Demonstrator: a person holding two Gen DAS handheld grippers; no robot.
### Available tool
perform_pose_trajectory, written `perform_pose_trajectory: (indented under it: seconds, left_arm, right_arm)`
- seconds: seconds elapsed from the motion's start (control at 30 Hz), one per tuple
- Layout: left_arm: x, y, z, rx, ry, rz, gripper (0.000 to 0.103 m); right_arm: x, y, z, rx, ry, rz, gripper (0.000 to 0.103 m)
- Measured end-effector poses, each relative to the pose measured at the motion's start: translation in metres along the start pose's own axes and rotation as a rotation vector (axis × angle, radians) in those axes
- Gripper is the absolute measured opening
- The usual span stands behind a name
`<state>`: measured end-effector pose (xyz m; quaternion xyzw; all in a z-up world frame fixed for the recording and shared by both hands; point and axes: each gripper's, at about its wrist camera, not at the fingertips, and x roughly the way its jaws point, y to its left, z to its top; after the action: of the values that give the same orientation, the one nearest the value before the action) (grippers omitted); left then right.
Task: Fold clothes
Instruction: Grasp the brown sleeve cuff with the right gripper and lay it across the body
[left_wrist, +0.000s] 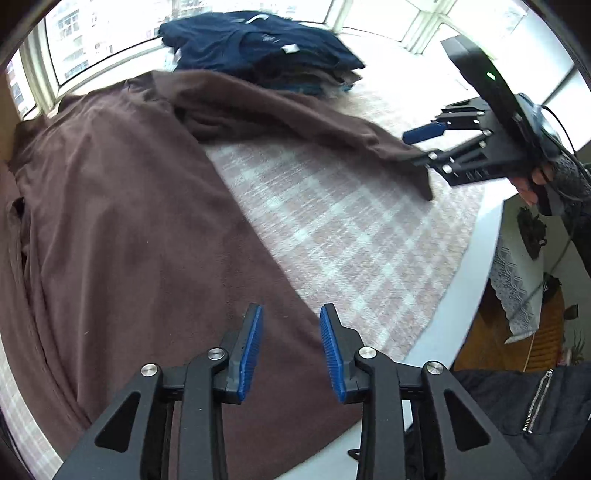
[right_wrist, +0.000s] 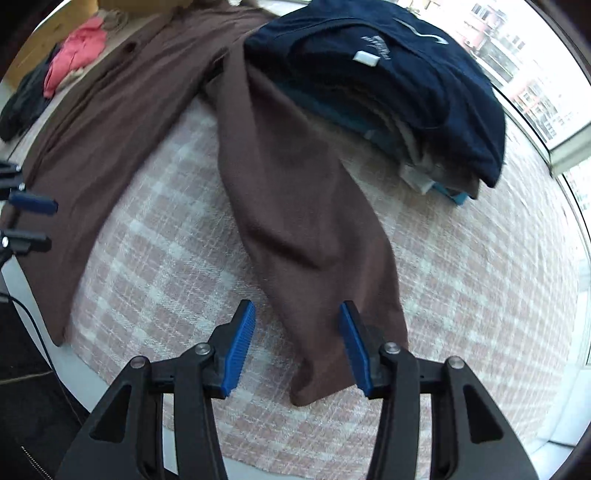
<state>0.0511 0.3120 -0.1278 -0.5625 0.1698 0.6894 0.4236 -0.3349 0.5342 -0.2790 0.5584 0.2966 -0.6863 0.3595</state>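
Right wrist view: right gripper (right_wrist: 297, 341) wide apart astride brown garment's (right_wrist: 303, 206) sleeve end on checked cloth (right_wrist: 461, 295); left gripper (left_wrist: 291, 345) wide too, over garment's body.

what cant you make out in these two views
- Left wrist view: left side of the brown garment, cut off by the frame edge.
- Right wrist view: lower layers of the folded stack, covered by the navy top.
- Right wrist view: pink clothes, small and blurred.

Left gripper (left_wrist: 291, 347) agape; right gripper (right_wrist: 297, 345) too (empty)
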Motion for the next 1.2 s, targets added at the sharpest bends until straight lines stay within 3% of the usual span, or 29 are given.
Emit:
perform_pose_trajectory:
  seconds: [0.07, 0.1, 0.13, 0.17, 0.23, 0.37, 0.47, 0.77, 0.87, 1.0, 1.2]
  left_arm:
    - [0.006, 0.014, -0.004, -0.039, 0.022, 0.024, 0.031]
    - [0.009, 0.022, -0.006, -0.062, 0.031, 0.033, 0.031]
    - [0.011, 0.029, -0.008, -0.086, 0.036, 0.038, 0.031]
    - [0.012, 0.035, -0.011, -0.108, 0.04, 0.04, 0.031]
    - [0.013, 0.047, -0.015, -0.144, 0.038, 0.033, 0.031]
    - [0.013, 0.049, -0.018, -0.152, 0.02, 0.026, 0.031]
    - [0.013, 0.044, -0.019, -0.115, 0.015, 0.039, 0.035]
    - [0.014, 0.041, -0.018, -0.073, 0.023, 0.04, 0.036]
    - [0.013, 0.041, -0.016, -0.067, 0.033, 0.037, 0.036]
    - [0.005, 0.034, -0.011, -0.01, 0.013, 0.022, 0.036]
    - [-0.007, 0.007, 0.009, 0.055, -0.04, -0.02, 0.036]
  right_arm:
    - [0.006, -0.004, 0.003, -0.002, 0.008, -0.022, 0.043]
    - [0.008, -0.011, 0.005, 0.026, 0.014, 0.006, 0.021]
    - [0.008, -0.021, 0.006, 0.07, 0.023, 0.051, 0.007]
    - [0.003, -0.031, 0.007, 0.109, 0.017, 0.086, 0.004]
    - [-0.008, -0.051, 0.008, 0.179, -0.004, 0.148, 0.004]
    - [-0.05, -0.106, 0.004, 0.414, -0.109, 0.407, 0.004]
    - [-0.068, -0.143, -0.005, 0.552, -0.166, 0.494, 0.004]
    - [-0.014, -0.207, -0.049, 0.876, -0.02, 0.505, 0.005]
    - [-0.007, -0.208, -0.058, 0.894, -0.042, 0.479, 0.006]
    - [-0.011, -0.201, -0.06, 0.849, -0.012, 0.319, 0.025]
    - [-0.025, -0.181, -0.068, 0.775, -0.021, 0.34, 0.037]
